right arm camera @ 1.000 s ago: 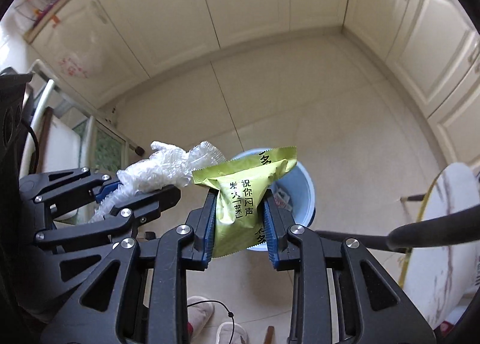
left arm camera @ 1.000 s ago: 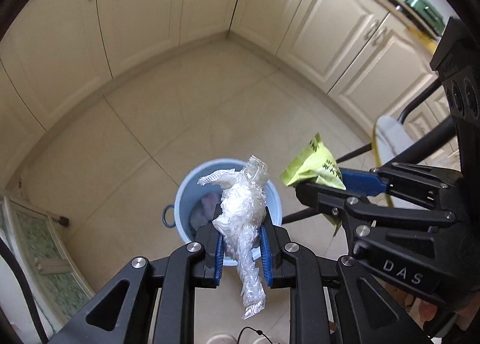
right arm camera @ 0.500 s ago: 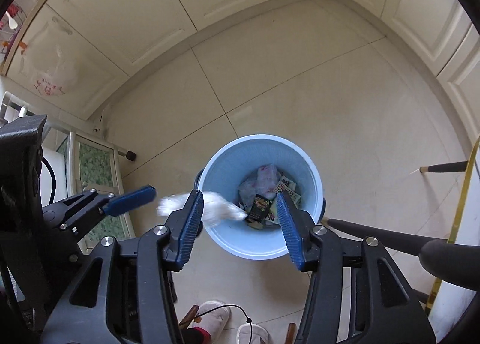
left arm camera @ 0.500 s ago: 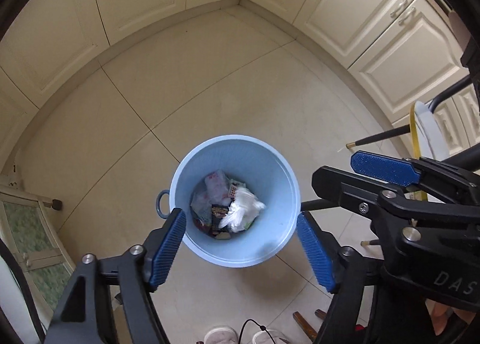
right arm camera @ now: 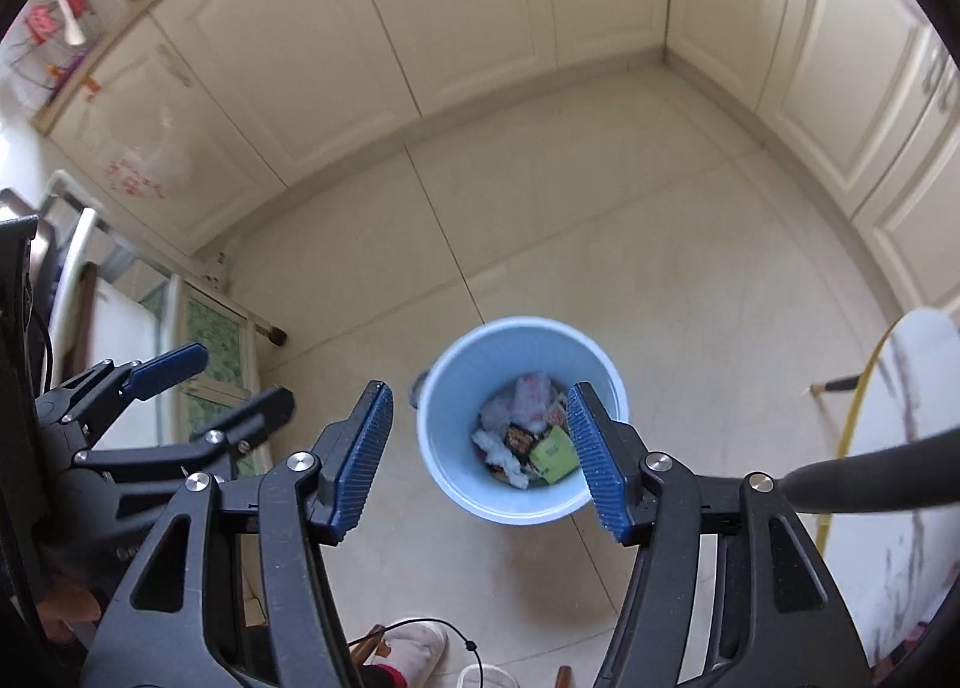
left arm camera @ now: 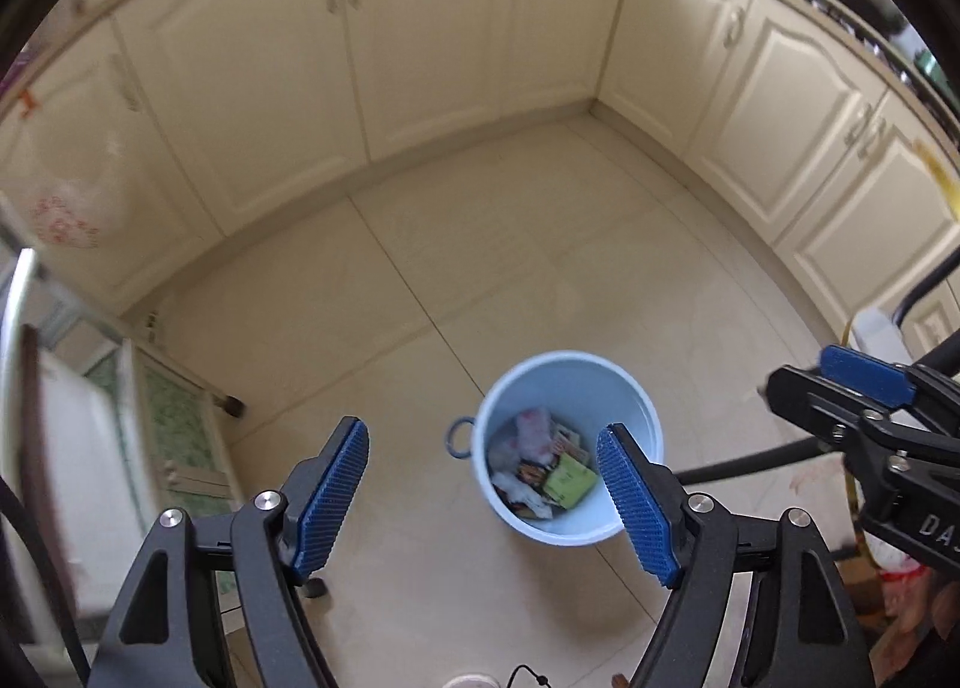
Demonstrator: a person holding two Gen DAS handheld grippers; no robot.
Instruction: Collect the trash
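A light blue trash bin (left arm camera: 576, 382) (right arm camera: 456, 418) stands on the tiled floor below both grippers. Inside it lie a green snack packet (left arm camera: 567, 478) (right arm camera: 555, 454), a crumpled clear plastic wrap (right arm camera: 498, 445) and other wrappers. My left gripper (left arm camera: 480, 430) hangs above the bin's left side, open with nothing between its blue pads. My right gripper (right arm camera: 480, 391) is above the bin too; its jaws are opening and hold nothing. Each gripper shows in the other's view: the right one (left arm camera: 810, 373) at the right edge, the left one (right arm camera: 234, 379) at the left.
Cream cabinets (left arm camera: 432, 40) line the far walls and the right side. A low glass-door cabinet (right arm camera: 210, 340) stands at the left. A white round table (right arm camera: 900, 388) and dark chair legs (left arm camera: 750, 460) are at the right. A person's slippered foot (right arm camera: 414, 646) shows at the bottom.
Both grippers opened and let go: the plastic wrap and the green packet dropped into the bin. Both grippers then rose, so the bin looks smaller and farther down.
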